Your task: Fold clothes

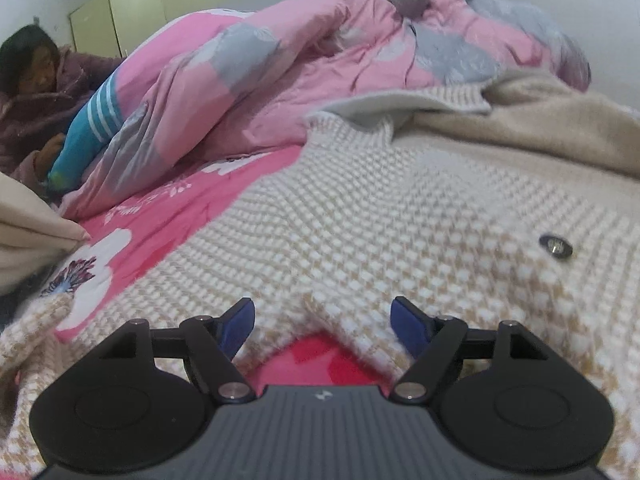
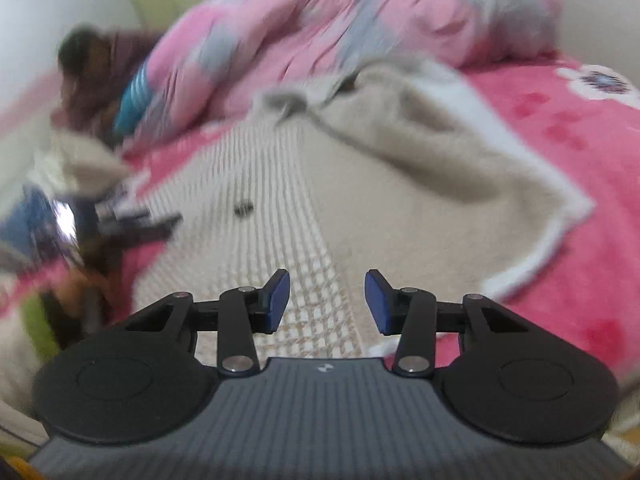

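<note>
Below both open jaws, the knit sweater [image 1: 360,208] lies flat.

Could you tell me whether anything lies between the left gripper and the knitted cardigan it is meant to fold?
Nothing visible does. The left gripper hangs open just over the hem of the knitted cardigan, with only bare pink bedsheet showing under the hem notch. The pink quilt is heaped beyond the garment, clear of it.
</note>
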Demonstrator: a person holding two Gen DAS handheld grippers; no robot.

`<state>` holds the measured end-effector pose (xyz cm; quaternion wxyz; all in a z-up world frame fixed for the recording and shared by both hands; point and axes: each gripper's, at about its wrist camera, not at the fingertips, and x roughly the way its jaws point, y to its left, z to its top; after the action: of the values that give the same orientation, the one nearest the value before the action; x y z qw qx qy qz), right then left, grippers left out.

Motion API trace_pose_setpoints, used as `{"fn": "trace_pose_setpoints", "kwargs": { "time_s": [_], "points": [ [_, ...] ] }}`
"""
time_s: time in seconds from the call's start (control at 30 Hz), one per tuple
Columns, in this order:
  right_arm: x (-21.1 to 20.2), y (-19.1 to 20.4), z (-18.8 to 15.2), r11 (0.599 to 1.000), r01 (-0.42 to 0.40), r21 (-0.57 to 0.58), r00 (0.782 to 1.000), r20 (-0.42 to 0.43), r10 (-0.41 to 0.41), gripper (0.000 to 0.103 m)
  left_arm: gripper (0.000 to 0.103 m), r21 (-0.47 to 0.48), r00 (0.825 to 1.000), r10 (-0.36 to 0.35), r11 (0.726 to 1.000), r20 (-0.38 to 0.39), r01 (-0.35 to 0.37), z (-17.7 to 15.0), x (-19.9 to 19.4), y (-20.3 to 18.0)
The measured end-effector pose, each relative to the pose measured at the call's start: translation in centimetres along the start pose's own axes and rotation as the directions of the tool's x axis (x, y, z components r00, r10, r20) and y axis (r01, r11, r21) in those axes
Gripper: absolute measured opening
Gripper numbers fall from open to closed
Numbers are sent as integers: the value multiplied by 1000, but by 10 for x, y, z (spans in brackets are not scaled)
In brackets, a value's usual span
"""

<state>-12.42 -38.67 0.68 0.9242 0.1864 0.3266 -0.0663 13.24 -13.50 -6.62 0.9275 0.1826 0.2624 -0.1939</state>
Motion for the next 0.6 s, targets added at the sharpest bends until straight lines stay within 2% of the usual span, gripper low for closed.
{"fn": "trace_pose_setpoints", "kwargs": {
  "time_s": [0.1, 0.17, 0.23, 0.3, 0.33, 0.37, 0.5, 0.6],
  "points": [
    [40, -2, 3, 1000, 1, -31, 999, -39, -2, 40, 79, -5, 1000, 6, 1000, -5, -6, -3, 2, -1],
    [54, -7, 2, 999, -31, -12, 997, -70, 30, 39, 81, -12, 1000, 9, 1000, -6, -9, -4, 3, -1],
    [55, -6, -10, 995, -99, 12, 991, -90, 99, 31, 82, -10, 1000, 14, 1000, -5, -14, -5, 3, -2],
    [60, -7, -13, 991, -133, 14, 986, -96, 134, 15, 82, -6, 1000, 20, 1000, -3, -20, -5, 3, -3],
    [61, -8, -15, 991, -137, 14, 986, -92, 137, 11, 82, -4, 1000, 23, 1000, -3, -23, -6, 3, -3],
    [60, -10, -14, 990, -140, 17, 987, -78, 141, 4, 82, -2, 1000, 27, 1000, -3, -27, -5, 3, -4],
    [42, -16, -1, 987, -155, 44, 988, 23, 155, 3, 83, 17, 999, 44, 999, -4, -44, -5, 2, -7],
    [31, -15, 7, 994, -108, -5, 992, 70, 108, 3, 83, 40, 998, 62, 997, 4, -62, -5, 2, -11]
  ]
}}
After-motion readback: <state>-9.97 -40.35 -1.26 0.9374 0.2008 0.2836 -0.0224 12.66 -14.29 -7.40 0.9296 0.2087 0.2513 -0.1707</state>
